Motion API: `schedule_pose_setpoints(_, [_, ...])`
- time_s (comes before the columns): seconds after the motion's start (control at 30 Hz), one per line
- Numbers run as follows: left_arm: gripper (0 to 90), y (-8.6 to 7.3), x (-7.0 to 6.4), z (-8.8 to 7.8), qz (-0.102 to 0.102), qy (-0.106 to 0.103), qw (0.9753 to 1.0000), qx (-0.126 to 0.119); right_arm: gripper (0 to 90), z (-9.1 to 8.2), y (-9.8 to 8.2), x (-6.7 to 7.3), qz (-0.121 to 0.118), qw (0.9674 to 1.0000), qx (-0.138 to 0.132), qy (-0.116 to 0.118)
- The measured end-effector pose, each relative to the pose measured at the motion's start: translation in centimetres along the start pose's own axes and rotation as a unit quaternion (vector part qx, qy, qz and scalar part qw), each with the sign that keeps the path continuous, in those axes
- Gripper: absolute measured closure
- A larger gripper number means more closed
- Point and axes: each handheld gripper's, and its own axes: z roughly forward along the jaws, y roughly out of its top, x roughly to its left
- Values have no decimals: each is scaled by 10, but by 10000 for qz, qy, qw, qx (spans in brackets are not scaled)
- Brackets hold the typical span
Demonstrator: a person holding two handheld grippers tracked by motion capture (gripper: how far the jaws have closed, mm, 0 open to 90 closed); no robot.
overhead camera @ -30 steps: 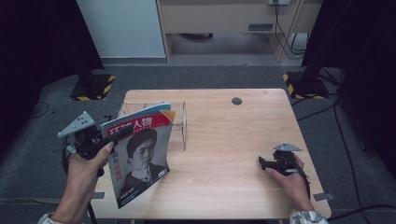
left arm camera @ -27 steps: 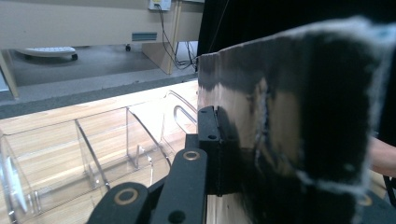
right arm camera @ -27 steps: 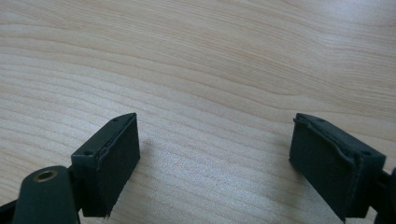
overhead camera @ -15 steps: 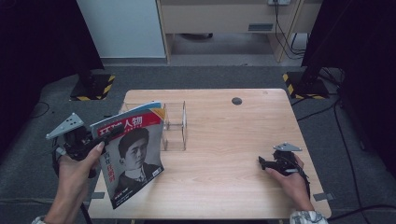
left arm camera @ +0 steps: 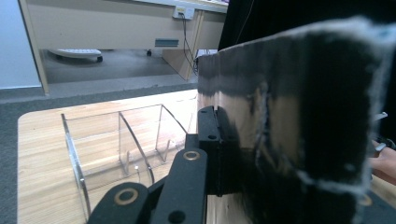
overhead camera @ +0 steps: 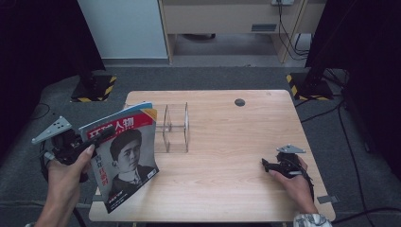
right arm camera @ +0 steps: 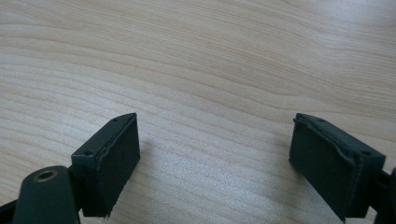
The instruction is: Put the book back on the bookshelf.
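A magazine (overhead camera: 125, 163) with a red masthead and a black-and-white portrait on its cover is held upright and tilted over the table's left front corner. My left gripper (overhead camera: 98, 138) is shut on its upper left edge, with a hand around the gripper body. In the left gripper view the gripper (left arm camera: 219, 123) clamps the magazine (left arm camera: 299, 116), whose dark blurred back covers the right half. My right gripper (overhead camera: 265, 165) rests open on the wood at the front right, held by the other hand. In the right gripper view the gripper (right arm camera: 217, 154) has bare wood between its jaws.
A clear acrylic divider rack (overhead camera: 176, 127) stands on the wooden table (overhead camera: 236, 137) just right of the magazine; the rack (left arm camera: 116, 144) has nothing in its slots. A small dark round disc (overhead camera: 239, 102) sits in the far tabletop. Dark stands with striped bases flank the table.
My left gripper has carried the magazine to the left and a little toward the near edge, away from the rack. The right gripper has stayed put.
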Motion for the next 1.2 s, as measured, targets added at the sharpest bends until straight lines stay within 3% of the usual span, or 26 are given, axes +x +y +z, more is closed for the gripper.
schedule_pose_setpoints(0.67, [866,6,10,-12,-63,176,9998,-98,162,0,0,0,2,10000,1,1])
schedule_pose_setpoints(0.9, [866,12,14,-22,-27,296,9995,-125,162,0,0,0,-11,10000,1,10])
schedule_pose_setpoints(1.2, [865,18,26,-27,-130,507,9985,-187,163,0,0,0,-10,10000,1,11])
